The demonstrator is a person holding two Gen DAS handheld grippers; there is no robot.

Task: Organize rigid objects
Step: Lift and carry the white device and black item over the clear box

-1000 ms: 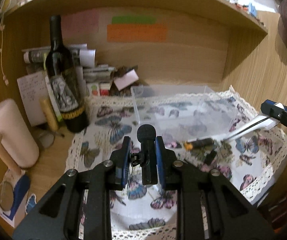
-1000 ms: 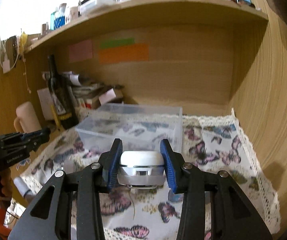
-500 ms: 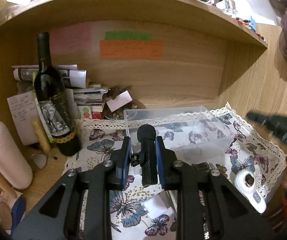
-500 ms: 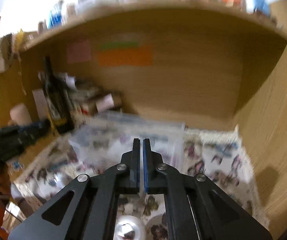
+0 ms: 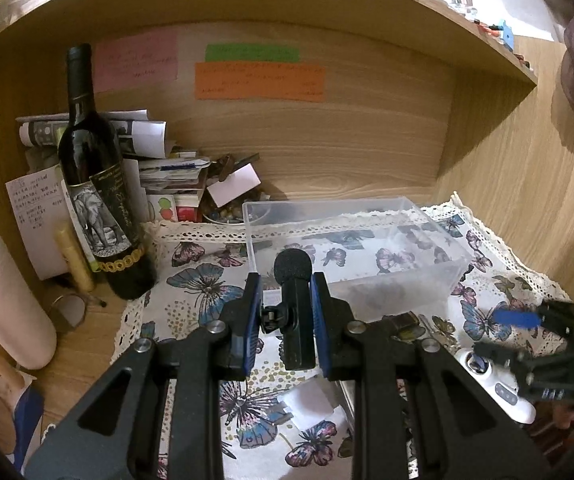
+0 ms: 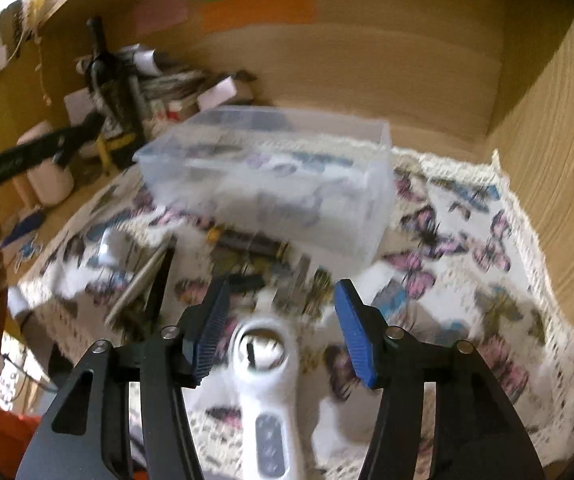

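Note:
My left gripper (image 5: pixel 287 312) is shut on a small black clip-on microphone (image 5: pixel 294 300) with a foam tip, held upright in front of the clear plastic bin (image 5: pixel 427 220). My right gripper (image 6: pixel 279 332) is open, its blue pads on either side of a white handheld device (image 6: pixel 267 392) that lies on the butterfly cloth (image 6: pixel 467 240). In the left wrist view the right gripper (image 5: pixel 527 332) shows blurred at the right edge over the same white device (image 5: pixel 499 388). The bin (image 6: pixel 271 176) stands behind it.
A wine bottle (image 5: pixel 99 184) stands at back left beside a stack of papers (image 5: pixel 159 160) and a pink cylinder (image 5: pixel 3 300). Small dark objects (image 6: pixel 255 244) lie on the cloth before the bin. Wooden walls close the back and right.
My right gripper let go of the silver-and-white jar, shut, then opened wide around the white device. My left gripper rose and moved toward the bin with the microphone.

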